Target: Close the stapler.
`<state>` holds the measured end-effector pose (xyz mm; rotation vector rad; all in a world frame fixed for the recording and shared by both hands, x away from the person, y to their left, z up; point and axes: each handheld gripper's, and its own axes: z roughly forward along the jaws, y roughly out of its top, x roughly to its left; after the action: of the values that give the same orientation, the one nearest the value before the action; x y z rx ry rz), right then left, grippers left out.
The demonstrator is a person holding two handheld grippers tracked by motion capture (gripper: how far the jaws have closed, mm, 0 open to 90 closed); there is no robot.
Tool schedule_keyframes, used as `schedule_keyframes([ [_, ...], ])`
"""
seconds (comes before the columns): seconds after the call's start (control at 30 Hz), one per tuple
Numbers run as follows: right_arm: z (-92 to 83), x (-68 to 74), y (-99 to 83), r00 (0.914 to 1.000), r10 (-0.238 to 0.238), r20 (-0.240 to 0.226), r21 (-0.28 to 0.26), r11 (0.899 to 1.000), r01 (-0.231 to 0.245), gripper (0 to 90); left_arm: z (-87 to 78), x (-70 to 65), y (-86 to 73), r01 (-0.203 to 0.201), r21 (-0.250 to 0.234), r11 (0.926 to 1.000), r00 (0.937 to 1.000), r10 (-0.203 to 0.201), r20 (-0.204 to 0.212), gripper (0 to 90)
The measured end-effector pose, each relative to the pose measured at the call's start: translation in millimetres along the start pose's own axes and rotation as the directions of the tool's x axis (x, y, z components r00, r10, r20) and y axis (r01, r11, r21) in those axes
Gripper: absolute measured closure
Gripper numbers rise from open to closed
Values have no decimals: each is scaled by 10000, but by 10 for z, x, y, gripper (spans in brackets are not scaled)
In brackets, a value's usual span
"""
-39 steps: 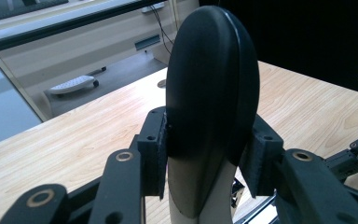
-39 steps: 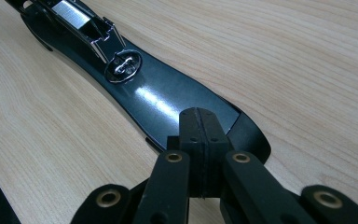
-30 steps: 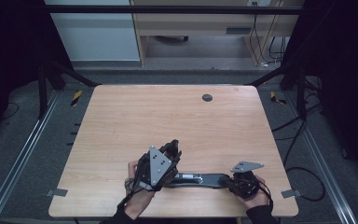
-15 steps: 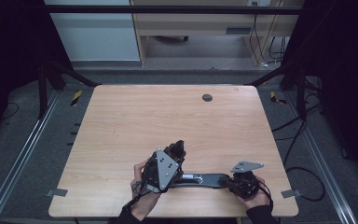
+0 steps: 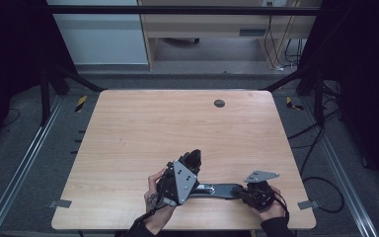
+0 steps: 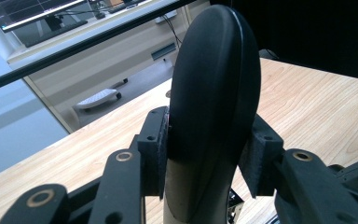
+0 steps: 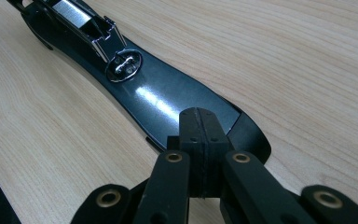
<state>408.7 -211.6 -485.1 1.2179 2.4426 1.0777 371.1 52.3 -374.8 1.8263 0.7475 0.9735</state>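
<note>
A black stapler lies open near the table's front edge, its flat base (image 5: pixel 217 190) stretched between my two grippers. My left gripper (image 5: pixel 193 159) is shut on the stapler's rounded black top arm (image 6: pixel 212 84) and holds it upright, with the pads (image 6: pixel 156 149) pressing on both sides. The right gripper (image 7: pixel 199 135) is shut pad to pad. Its tips rest on the near end of the glossy base (image 7: pixel 168 100), short of the metal anvil (image 7: pixel 126 65). In the high view the right gripper (image 5: pixel 241 191) sits at the base's right end.
The wooden table (image 5: pixel 153 128) has a dark round grommet (image 5: pixel 219 103) near its far edge. Metal frame rails run along both sides. Cables (image 5: pixel 321 182) lie on the floor to the right. A desk and a pale cabinet stand beyond the table.
My left gripper has drifted a little to the right with the stapler's top arm in it. The right gripper has stayed on the base.
</note>
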Motion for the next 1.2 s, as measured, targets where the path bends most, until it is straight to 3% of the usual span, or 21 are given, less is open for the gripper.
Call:
schedule_keyframes([
  [1.2,-1,-2,-1,10000,-54,-14,2,10000,54,900,120,-272,12,-883,68,9961,9951,885,-449,565],
])
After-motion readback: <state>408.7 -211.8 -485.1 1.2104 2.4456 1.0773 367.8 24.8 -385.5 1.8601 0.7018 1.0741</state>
